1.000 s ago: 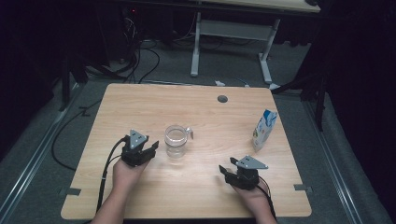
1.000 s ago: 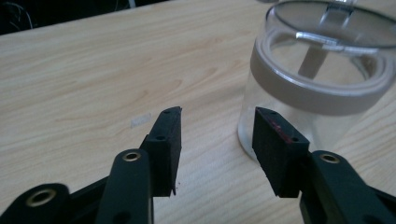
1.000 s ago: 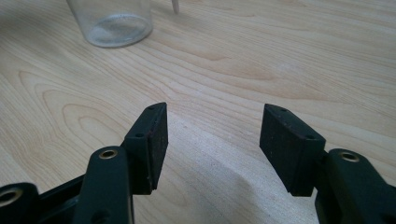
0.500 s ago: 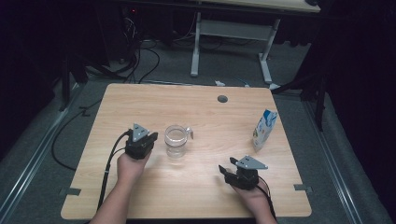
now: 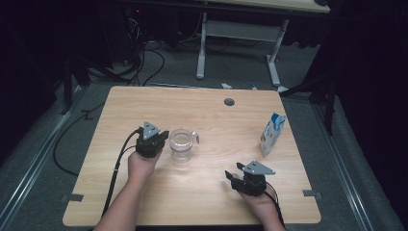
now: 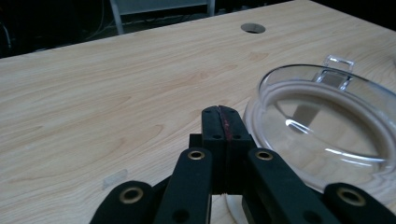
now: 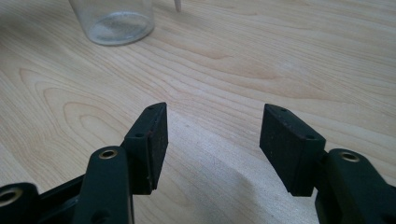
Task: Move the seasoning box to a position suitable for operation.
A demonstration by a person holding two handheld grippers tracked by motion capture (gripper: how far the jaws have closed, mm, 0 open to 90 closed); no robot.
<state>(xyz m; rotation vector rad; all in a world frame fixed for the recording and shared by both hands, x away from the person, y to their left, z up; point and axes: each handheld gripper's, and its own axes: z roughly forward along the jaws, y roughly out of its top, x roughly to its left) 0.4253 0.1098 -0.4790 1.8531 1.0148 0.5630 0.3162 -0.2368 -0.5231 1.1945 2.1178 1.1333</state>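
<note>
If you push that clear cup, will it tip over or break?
The clear cup looks wide, squat and empty, so it would probably slide rather than tip. It seems stiff. Its smooth wall might slip between pads. Whether it is glass or plastic I cannot tell, so breaking is uncertain.

A light wooden table (image 5: 144, 106) with a round cable hole (image 5: 229, 102) stood on grey carpet (image 5: 57, 144). Beyond it a second desk's white legs (image 5: 202, 48) rose from the floor, black cables (image 5: 144, 53) trailed nearby, and the surrounding room lay dark
</note>
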